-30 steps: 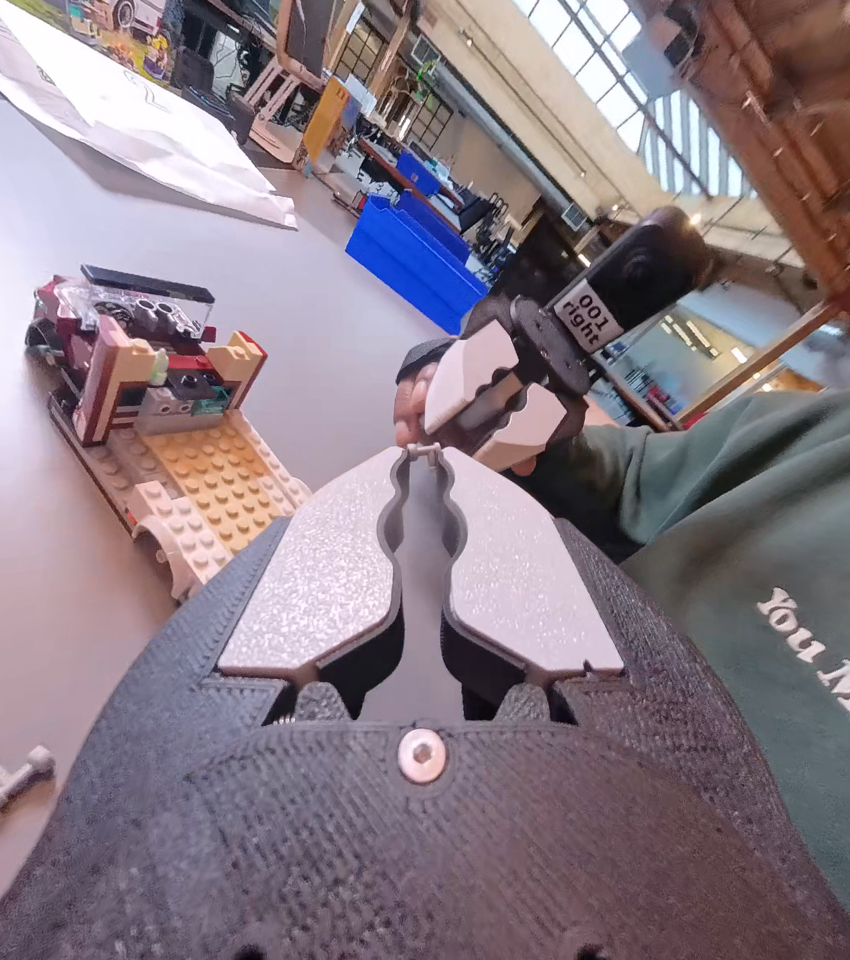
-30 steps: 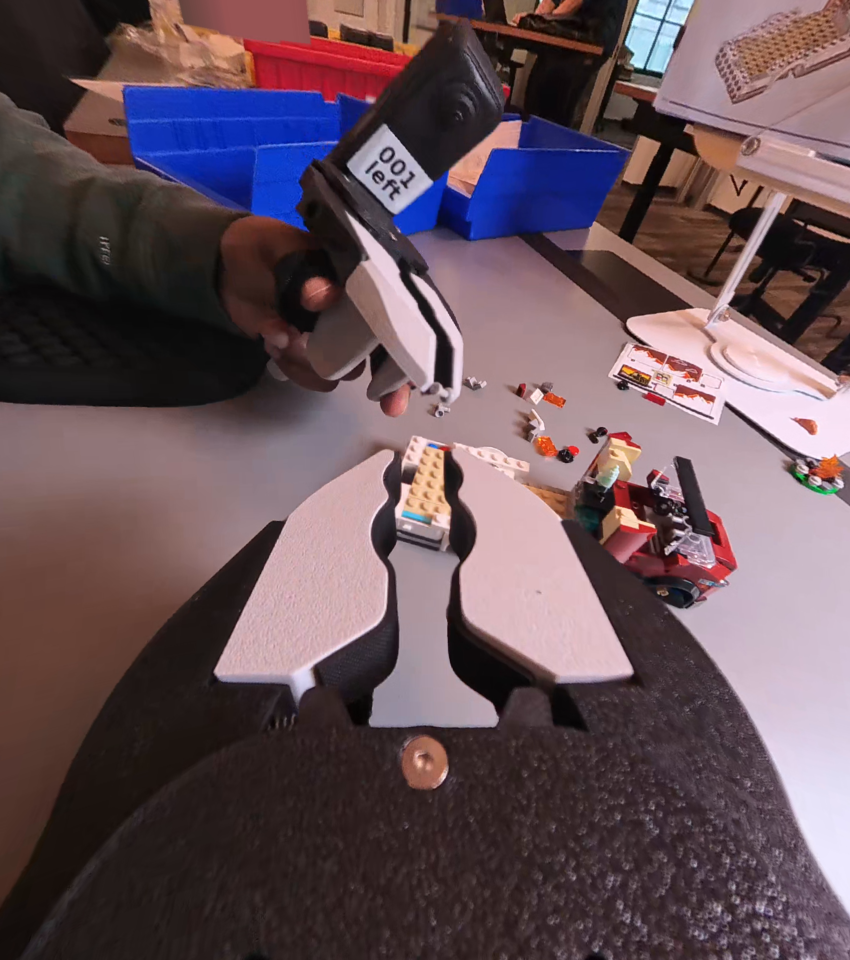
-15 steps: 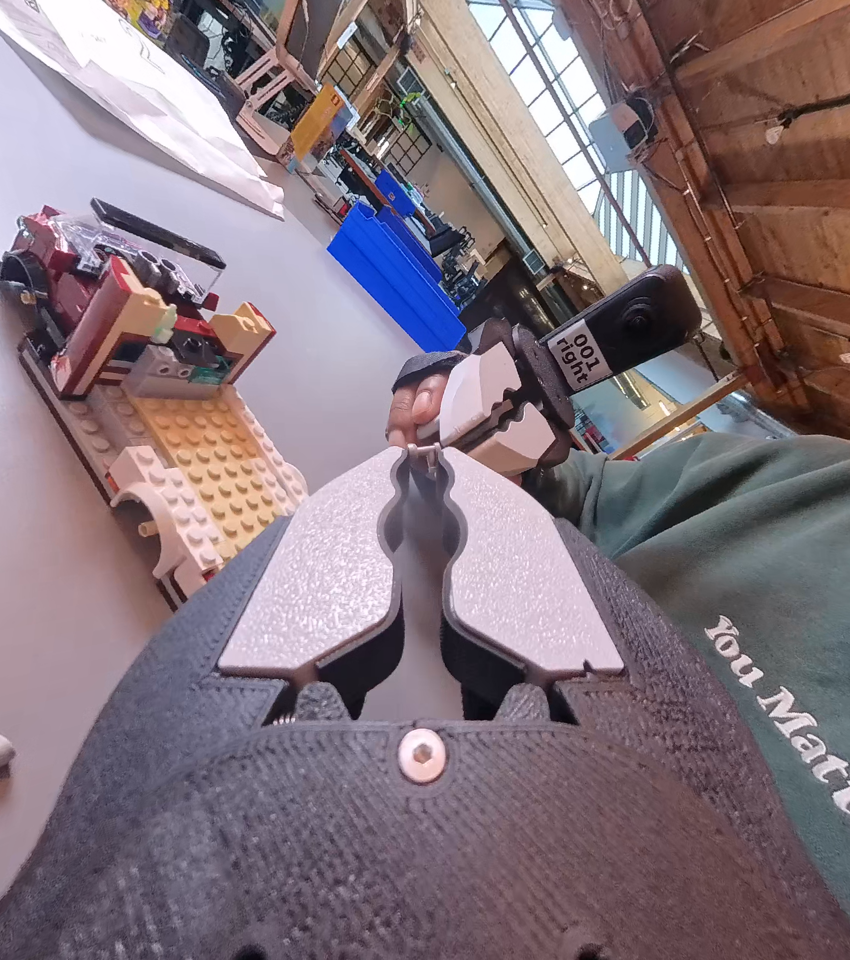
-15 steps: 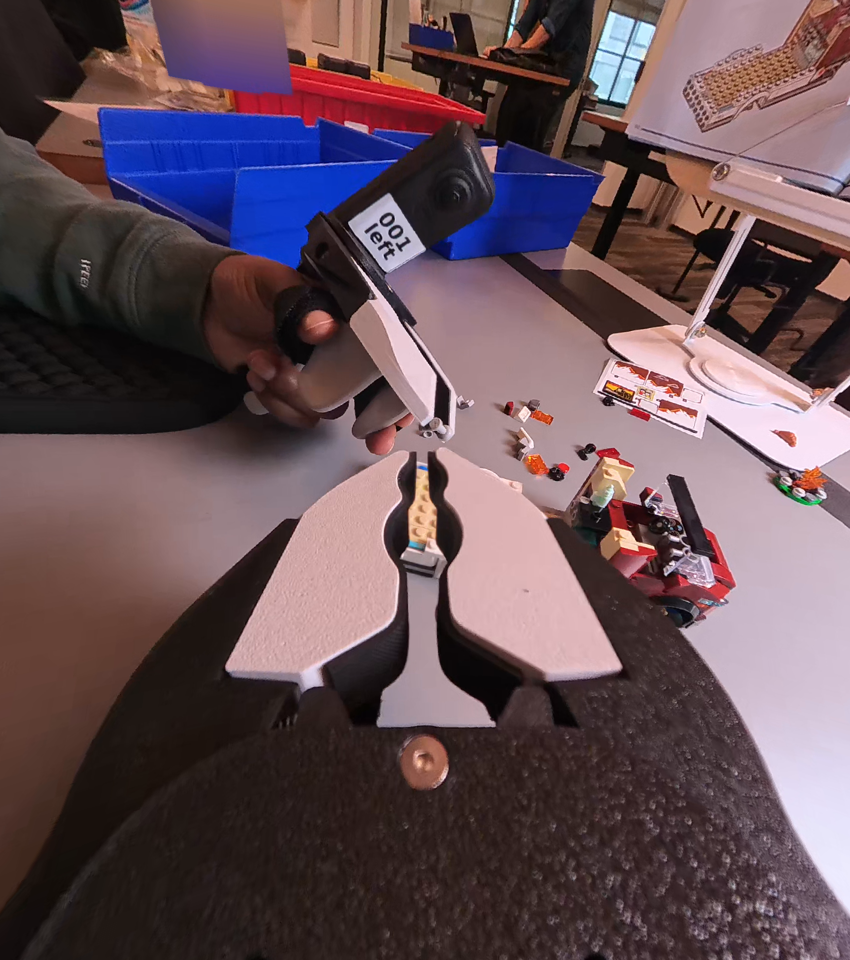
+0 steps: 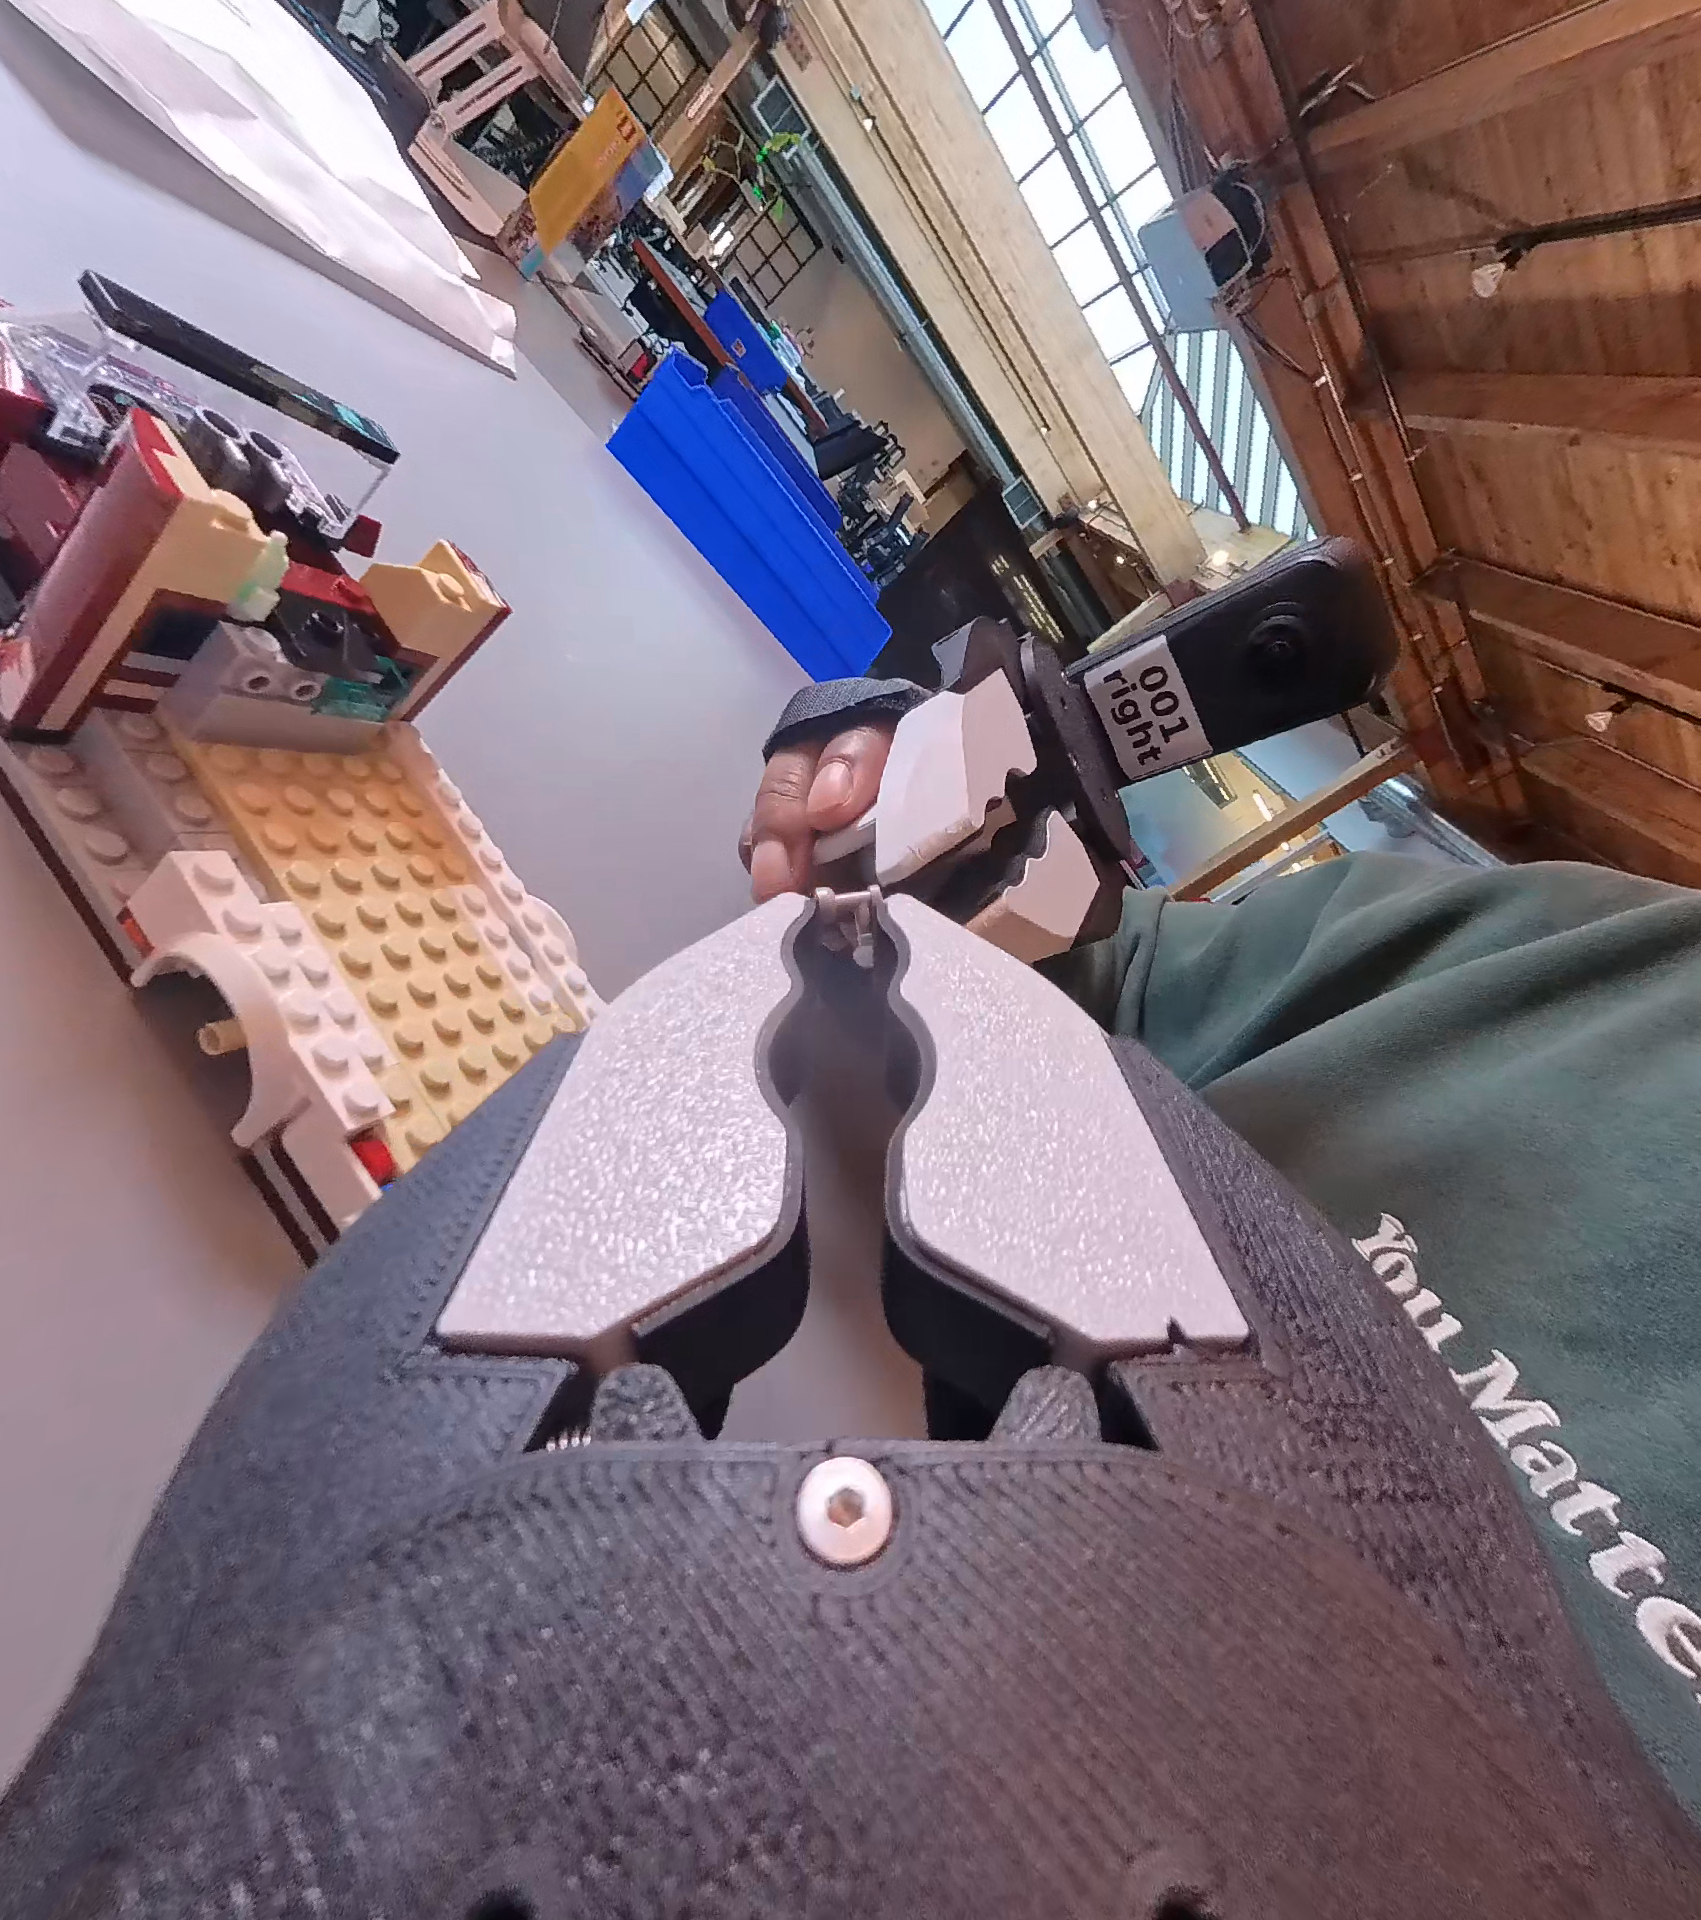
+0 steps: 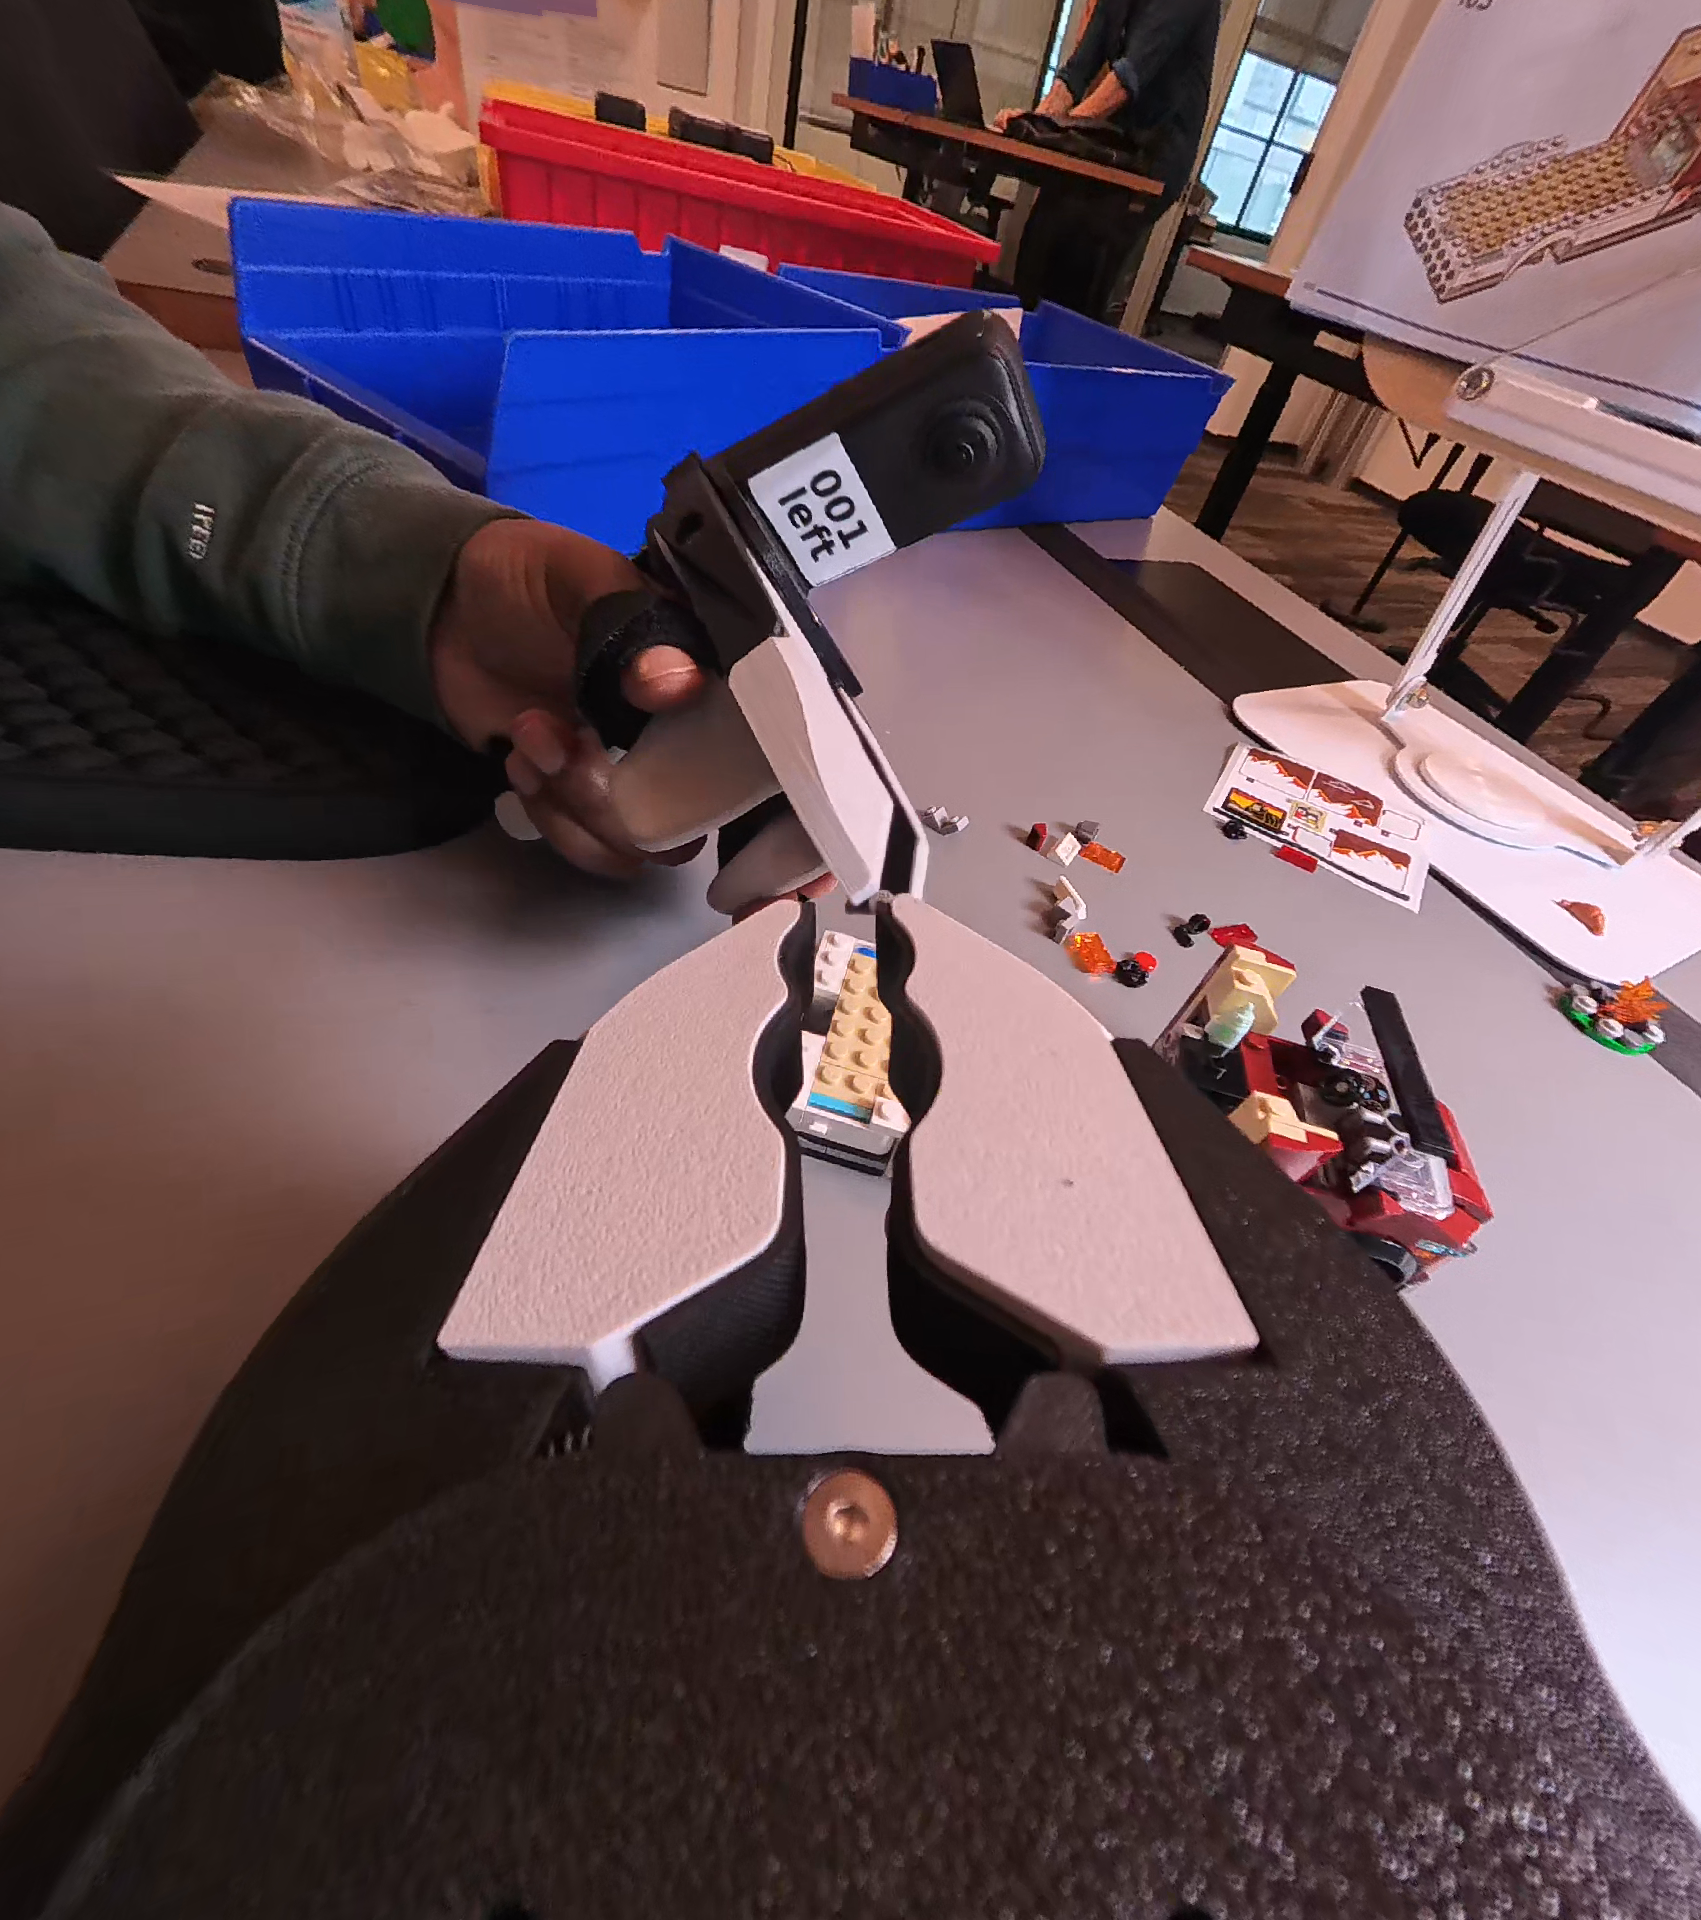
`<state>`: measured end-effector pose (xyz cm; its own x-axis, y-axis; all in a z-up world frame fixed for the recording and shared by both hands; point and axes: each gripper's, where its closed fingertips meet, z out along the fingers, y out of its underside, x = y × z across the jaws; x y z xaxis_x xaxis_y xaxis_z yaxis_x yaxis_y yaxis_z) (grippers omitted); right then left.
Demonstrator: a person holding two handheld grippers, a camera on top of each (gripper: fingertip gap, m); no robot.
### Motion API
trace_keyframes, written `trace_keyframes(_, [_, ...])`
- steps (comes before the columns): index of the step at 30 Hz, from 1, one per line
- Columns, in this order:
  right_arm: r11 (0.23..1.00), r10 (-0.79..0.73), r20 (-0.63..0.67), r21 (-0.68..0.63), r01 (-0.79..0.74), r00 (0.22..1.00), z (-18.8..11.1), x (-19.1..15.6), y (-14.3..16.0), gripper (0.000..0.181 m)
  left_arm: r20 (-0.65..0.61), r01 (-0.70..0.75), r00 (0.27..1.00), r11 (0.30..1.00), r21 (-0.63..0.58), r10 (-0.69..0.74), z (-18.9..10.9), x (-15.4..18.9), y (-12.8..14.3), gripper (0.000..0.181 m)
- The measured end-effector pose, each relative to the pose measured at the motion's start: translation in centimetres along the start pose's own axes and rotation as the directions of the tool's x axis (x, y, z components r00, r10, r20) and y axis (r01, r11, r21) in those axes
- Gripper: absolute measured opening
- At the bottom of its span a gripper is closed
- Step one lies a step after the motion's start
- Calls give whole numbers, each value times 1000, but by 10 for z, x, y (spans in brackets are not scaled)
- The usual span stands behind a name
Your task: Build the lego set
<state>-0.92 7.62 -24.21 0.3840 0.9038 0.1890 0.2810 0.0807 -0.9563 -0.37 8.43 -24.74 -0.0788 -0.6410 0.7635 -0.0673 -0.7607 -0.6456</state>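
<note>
Here my left tool (image 5: 848,914) is nearly closed, its pebbled grey fingers (image 5: 659,1122) pinching a tiny grey lego piece (image 5: 848,906) at the very tips, held in the air above the surface (image 5: 25,1247). My right tool (image 6: 841,914) is slightly parted; whether it grips anything I cannot tell. In its own view its tips sit right at the left tool's tips, touching or almost so. Both tools have coarse black printed bodies and smooth scalloped inner edges.

The part-built lego vehicle (image 5: 233,790) lies flat at ten o'clock in the left wrist view: a studded tan bed, white wheel arches, a dark red cab and a clear glossy windscreen. In the right wrist view it lies just behind the right tool, its red cab showing at three o'clock.

The surface is matte grey. Loose small bricks (image 6: 1085,883) scatter at one o'clock, near a sticker sheet (image 6: 1319,821) and a white stand (image 6: 1511,831) carrying the instruction booklet (image 6: 1573,156). Blue bins (image 6: 617,364) and a red bin (image 6: 721,187) sit at twelve o'clock. Overhead are timber beams and skylights.
</note>
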Motion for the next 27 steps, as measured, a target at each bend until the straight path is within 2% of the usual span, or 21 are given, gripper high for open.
trace_keyframes(10, [1000,-17,16,-13,18,1000,1,-4,2,1,-16,8,1000,999,-43,-9,4,2,8,10])
trace_keyframes(16, [1000,10,-19,1,-10,1000,-2,5,1,9,-22,44,999,999,3,-44,0,-1,0,10])
trace_keyframes(27, [1000,-18,-56,-16,17,998,4,8,2,9,-56,92,994,996,13,-91,1,2,0,9])
